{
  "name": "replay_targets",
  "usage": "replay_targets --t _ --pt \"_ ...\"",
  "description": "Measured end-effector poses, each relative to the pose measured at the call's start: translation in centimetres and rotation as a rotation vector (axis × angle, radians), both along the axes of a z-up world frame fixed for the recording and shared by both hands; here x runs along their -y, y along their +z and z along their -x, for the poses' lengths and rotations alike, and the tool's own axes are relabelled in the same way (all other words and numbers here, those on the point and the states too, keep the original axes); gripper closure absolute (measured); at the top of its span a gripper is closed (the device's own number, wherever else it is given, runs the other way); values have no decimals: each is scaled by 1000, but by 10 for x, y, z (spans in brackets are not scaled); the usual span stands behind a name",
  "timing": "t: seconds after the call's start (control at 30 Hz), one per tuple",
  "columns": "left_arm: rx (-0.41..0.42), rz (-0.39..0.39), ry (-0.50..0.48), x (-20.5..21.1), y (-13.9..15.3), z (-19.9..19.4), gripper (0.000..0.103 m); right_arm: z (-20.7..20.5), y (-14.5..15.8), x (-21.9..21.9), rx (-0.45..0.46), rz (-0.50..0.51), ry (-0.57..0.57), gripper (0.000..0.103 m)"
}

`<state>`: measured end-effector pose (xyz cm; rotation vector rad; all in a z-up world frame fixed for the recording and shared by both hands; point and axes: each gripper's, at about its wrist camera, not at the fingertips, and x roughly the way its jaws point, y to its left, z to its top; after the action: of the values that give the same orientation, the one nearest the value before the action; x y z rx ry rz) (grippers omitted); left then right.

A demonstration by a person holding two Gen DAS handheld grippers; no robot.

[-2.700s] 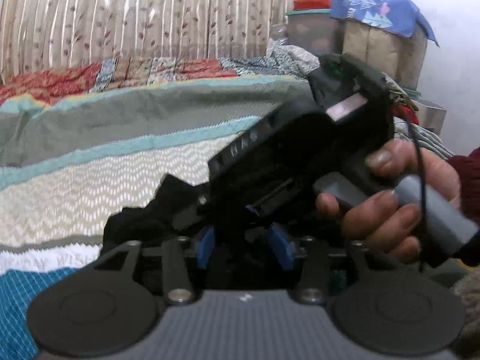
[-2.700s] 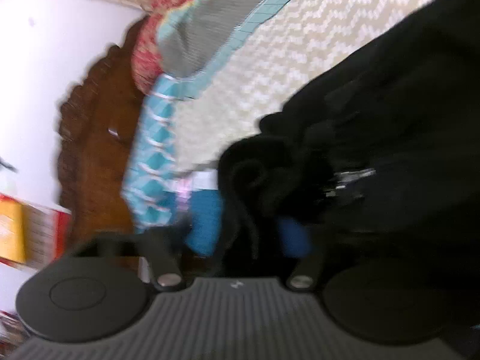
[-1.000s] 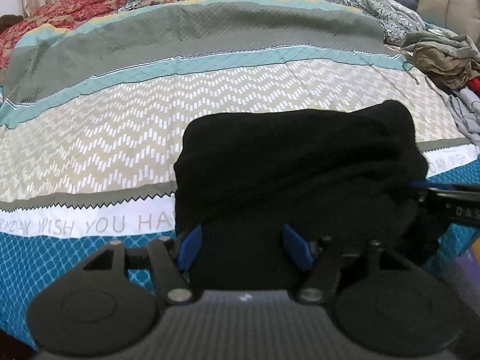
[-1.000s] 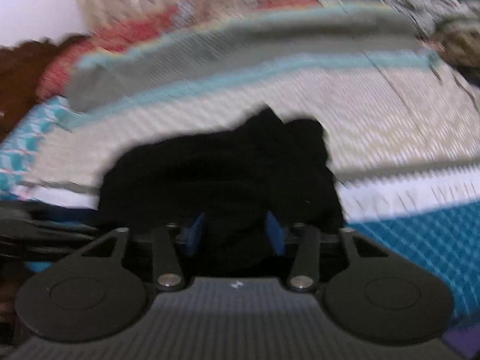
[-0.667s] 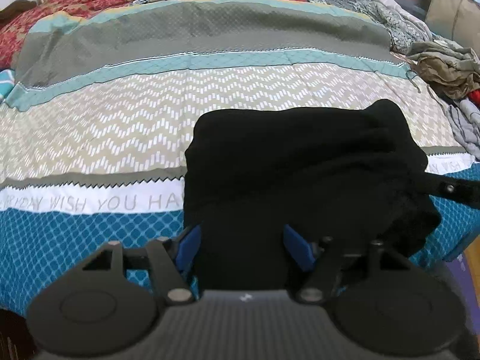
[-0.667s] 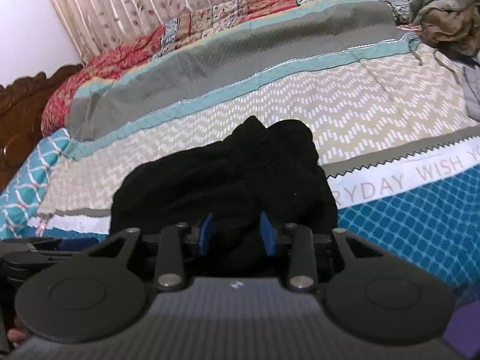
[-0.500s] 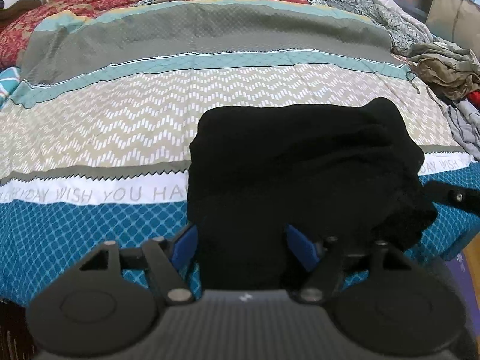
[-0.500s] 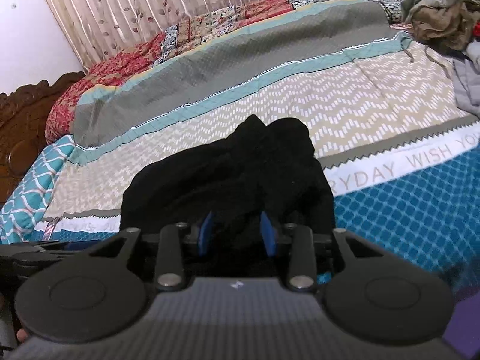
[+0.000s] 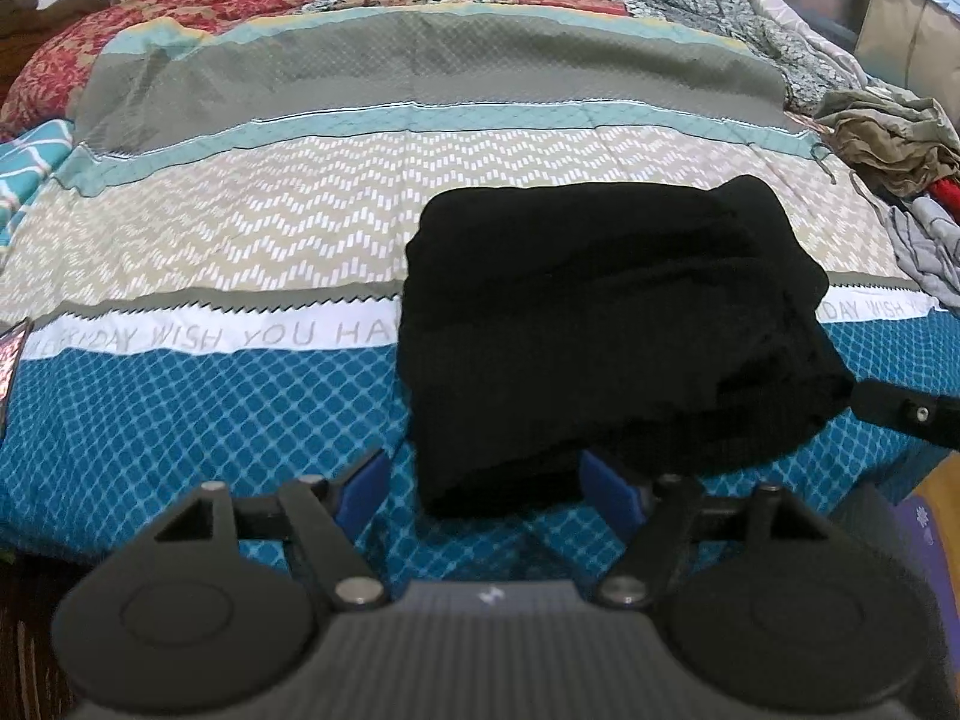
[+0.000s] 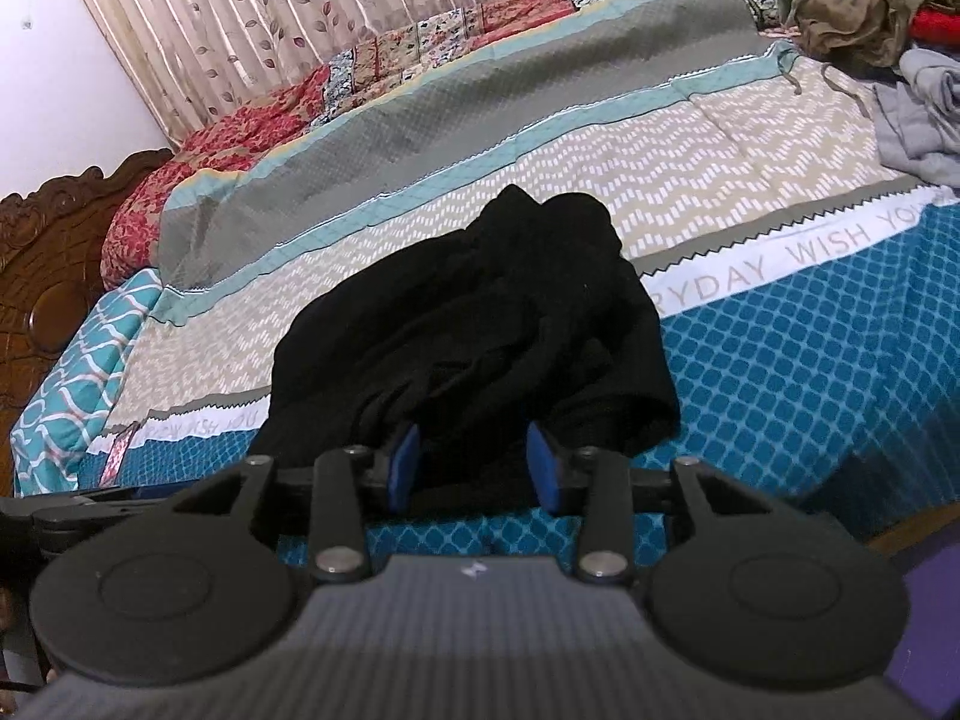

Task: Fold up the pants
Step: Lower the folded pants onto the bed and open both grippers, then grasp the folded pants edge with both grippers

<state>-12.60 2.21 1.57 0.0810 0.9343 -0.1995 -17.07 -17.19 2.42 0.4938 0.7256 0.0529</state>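
Hovering hand-held grippers (image 9: pixel 489 492) (image 10: pixel 474 468), jaws apart, folded pants (image 9: pixel 600 336)

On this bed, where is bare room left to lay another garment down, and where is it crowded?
Free: the chevron and grey bands of the bedspread left of and beyond the folded black pants, and the blue diamond band along the near edge, left of them. Crowded: the right side, where the heap of loose clothes lies.
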Motion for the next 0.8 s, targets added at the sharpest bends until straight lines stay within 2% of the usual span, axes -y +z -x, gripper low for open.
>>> replay_targets --t 0.07,0.13,0.27,0.33,0.57,0.67,0.8 --pt "11 -5 6 -2 3 5 30 5 1 -2 1 -3 -8 58" --pt "30 -8 11 -2 8 11 23 11 3 -5 9 -1 -16 58" --pt "87 -26 25 -2 20 25 15 23 15 -7 47 4 -35 56" --pt "120 -36 35 -3 27 34 6 29 21 -9 68 11 -50 55" --pt "222 -70 39 -6 43 43 0 40 42 -22 156 79 -54 49" --pt "214 -80 22 -2 41 39 0 36 43 -27 172 105 -39 46" --pt "193 -77 23 -4 36 39 0 30 35 -29 135 81 -16 46"
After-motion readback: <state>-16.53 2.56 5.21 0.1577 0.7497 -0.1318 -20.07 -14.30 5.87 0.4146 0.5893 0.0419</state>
